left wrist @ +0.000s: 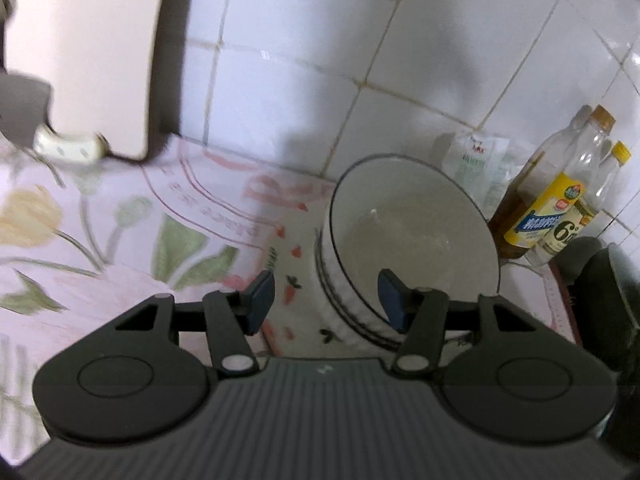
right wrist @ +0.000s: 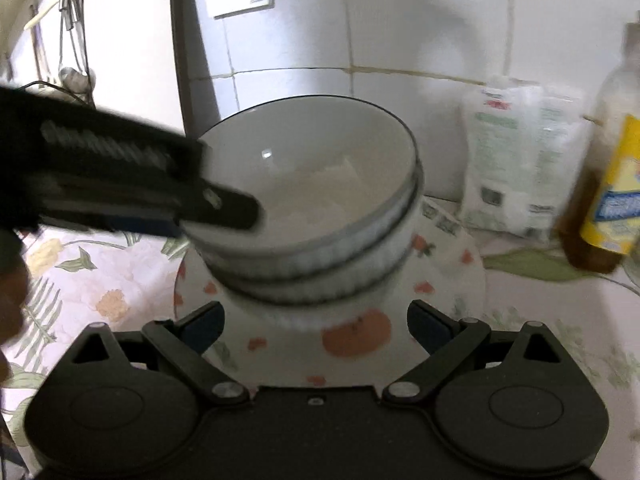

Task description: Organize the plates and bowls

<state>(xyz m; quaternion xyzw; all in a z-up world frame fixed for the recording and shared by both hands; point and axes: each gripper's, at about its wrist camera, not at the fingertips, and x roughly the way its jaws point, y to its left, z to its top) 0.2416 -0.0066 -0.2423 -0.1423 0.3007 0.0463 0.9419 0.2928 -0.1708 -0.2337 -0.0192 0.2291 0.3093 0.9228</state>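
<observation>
White bowls (right wrist: 308, 216) stacked on a fruit-patterned plate (right wrist: 448, 288), on the counter (right wrist: 100, 280).
Left gripper (left wrist: 326, 298) open wide, one finger inside the top bowl's rim; right gripper (right wrist: 316, 330) open, empty, straddling the plate's near edge.

Two stacked bowls (right wrist: 316, 216) on a plate (right wrist: 460, 280) (bottles (right wrist: 608, 208) to the right).
</observation>
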